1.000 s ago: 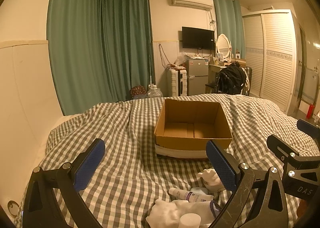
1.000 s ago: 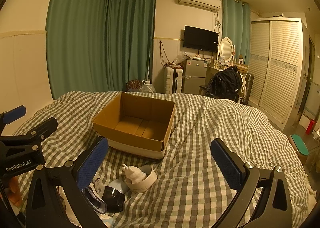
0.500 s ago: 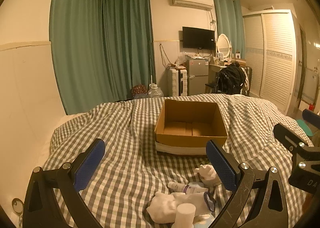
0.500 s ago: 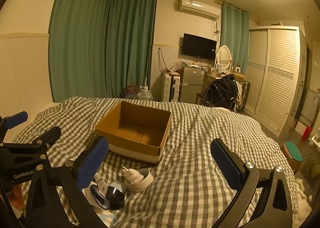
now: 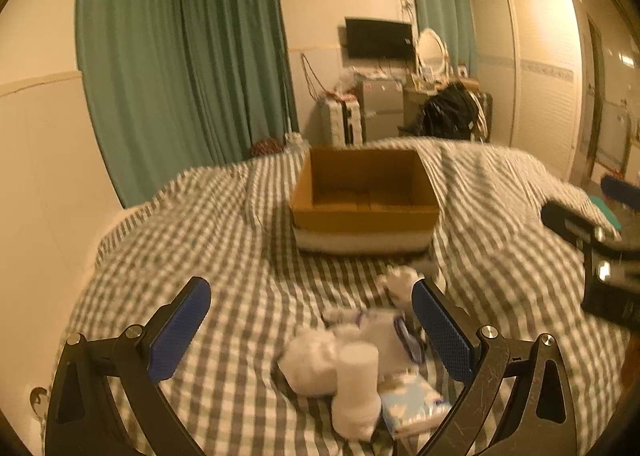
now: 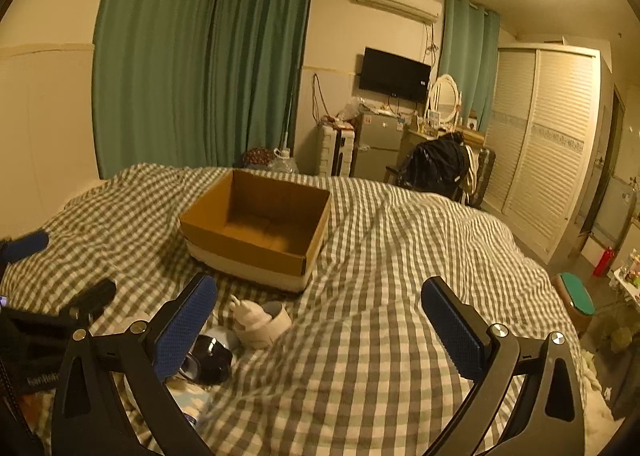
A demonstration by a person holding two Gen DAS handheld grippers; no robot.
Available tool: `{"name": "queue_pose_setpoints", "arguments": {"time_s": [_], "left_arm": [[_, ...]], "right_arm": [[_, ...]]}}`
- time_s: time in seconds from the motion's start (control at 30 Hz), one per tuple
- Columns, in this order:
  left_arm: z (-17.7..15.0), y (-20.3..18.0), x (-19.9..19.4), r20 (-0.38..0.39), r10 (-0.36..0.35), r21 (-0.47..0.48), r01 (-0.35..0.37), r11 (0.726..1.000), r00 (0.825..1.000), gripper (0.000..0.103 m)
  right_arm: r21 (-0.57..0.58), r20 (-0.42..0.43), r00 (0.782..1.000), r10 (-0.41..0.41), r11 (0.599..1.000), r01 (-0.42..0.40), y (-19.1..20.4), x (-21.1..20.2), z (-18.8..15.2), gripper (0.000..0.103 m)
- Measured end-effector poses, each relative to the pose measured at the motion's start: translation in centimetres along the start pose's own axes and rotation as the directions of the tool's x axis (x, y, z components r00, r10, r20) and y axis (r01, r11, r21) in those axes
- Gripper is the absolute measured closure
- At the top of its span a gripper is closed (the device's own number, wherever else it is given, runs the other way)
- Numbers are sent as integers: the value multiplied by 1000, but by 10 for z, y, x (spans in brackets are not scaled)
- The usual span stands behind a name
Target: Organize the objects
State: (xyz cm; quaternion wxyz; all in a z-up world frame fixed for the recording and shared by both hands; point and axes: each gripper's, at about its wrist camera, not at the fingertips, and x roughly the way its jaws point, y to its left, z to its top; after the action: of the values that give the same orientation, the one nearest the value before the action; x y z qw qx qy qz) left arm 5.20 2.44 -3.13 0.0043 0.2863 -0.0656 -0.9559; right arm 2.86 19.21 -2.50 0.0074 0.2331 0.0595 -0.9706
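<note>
An open, empty cardboard box (image 5: 362, 191) sits on the checked bedspread (image 5: 224, 256); it also shows in the right wrist view (image 6: 256, 232). A heap of small items lies in front of it: a white roll (image 5: 356, 388), white cloth (image 5: 310, 364), a pale blue packet (image 5: 412, 404) and a small white figure (image 5: 400, 282). The right wrist view shows a white figure in a cup (image 6: 260, 322) and a dark round item (image 6: 210, 360). My left gripper (image 5: 310, 328) is open above the heap. My right gripper (image 6: 320, 326) is open and empty over bare bedspread.
Green curtains (image 6: 192, 63), a wall TV (image 6: 394, 73), a small fridge (image 6: 376, 145), a chair with a dark bag (image 6: 436, 167) and a white wardrobe (image 6: 548, 143) stand beyond the bed. A green stool (image 6: 576, 300) is at the right of the bed.
Both grippers have drawn back and risen, so the box looks farther away and more of the heap shows. The jaws have stayed open.
</note>
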Motion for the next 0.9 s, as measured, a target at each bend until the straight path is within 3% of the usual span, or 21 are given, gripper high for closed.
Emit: {"name": "queue_pose_setpoints", "arguments": {"time_s": [0.2, 0.3, 0.4, 0.5, 0.53, 0.57, 0.67, 0.77, 0.9], "left_arm": [[-32, -13, 19, -126, -54, 31, 58, 998, 991, 2], [-44, -20, 32, -185, -82, 34, 89, 995, 979, 17], [-53, -25, 50, -232, -115, 23, 123, 992, 966, 39], [-60, -26, 65, -262, -181, -10, 185, 983, 948, 57], [-63, -26, 69, -272, -182, -11, 186, 982, 945, 67], [-65, -27, 71, -277, -176, -4, 182, 983, 945, 70], [-65, -25, 70, -272, -189, -13, 193, 981, 944, 70], [-55, -16, 64, -251, -170, -16, 171, 985, 953, 70], [-37, 5, 51, -203, -141, -34, 137, 990, 969, 70]], "right_arm": [[5, -49, 999, 5, 1000, -4, -3, 14, -8, 0], [16, -83, 996, 25, 1000, -24, -1, 24, -15, 0], [12, -115, 993, 39, 999, -38, 4, 34, -22, 0], [7, -140, 989, 51, 999, -50, 9, 43, -28, 0], [4, -153, 987, 53, 999, -53, 12, 48, -31, 0], [1, -161, 985, 55, 998, -55, 13, 51, -33, 0], [-1, -185, 981, 61, 998, -63, 16, 57, -37, 0], [0, -194, 978, 77, 997, -78, 19, 58, -39, 0], [17, -222, 961, 164, 986, -165, 33, 61, -40, 0]]}}
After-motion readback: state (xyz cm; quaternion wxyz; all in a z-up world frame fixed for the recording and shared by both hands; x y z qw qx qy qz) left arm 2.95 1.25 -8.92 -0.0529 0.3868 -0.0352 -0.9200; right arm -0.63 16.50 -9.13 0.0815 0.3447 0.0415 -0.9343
